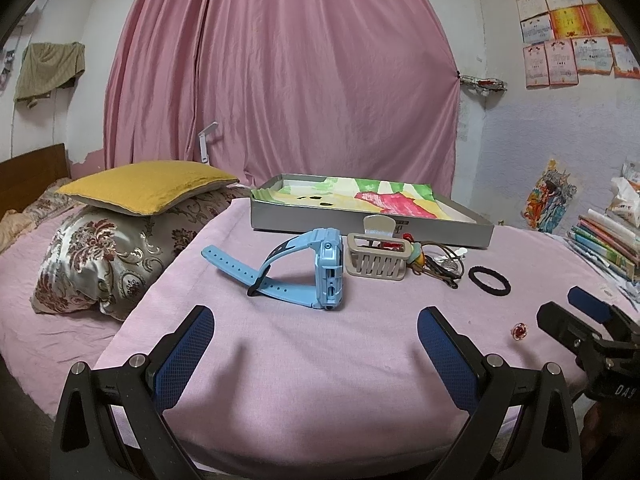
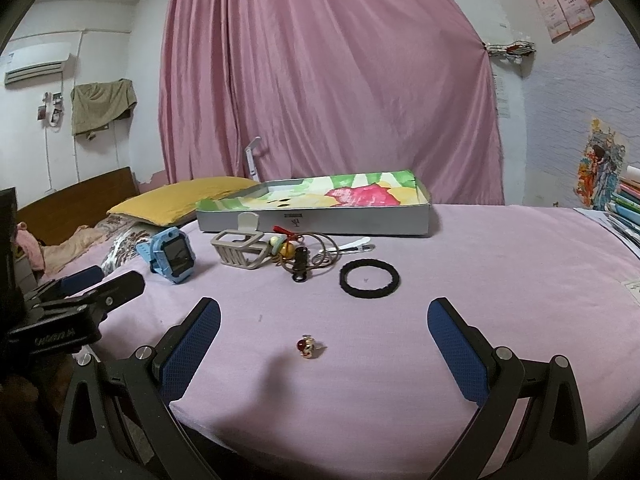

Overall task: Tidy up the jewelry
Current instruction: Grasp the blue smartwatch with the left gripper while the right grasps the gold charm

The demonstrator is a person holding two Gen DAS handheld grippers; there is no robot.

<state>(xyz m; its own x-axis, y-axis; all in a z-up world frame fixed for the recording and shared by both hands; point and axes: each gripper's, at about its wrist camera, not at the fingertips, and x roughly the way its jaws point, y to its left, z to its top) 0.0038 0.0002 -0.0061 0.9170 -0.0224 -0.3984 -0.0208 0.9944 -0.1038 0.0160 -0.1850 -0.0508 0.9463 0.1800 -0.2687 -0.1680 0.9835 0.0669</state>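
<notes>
Your left gripper [image 1: 316, 334] and right gripper [image 2: 324, 328] hover over the pink bedspread [image 2: 500, 272], jaws spread wide, holding nothing. A small red-and-gold ring [image 2: 307, 347] lies between your right fingers. Farther off, a blue watch [image 1: 316, 272], beige hair claw [image 1: 376, 258] and black hair tie [image 2: 369, 278] sit before the shallow box [image 2: 320, 220].

Glossy plastic watch [image 1: 316, 270] (matt cloth bedspread [image 1: 320, 380])
</notes>
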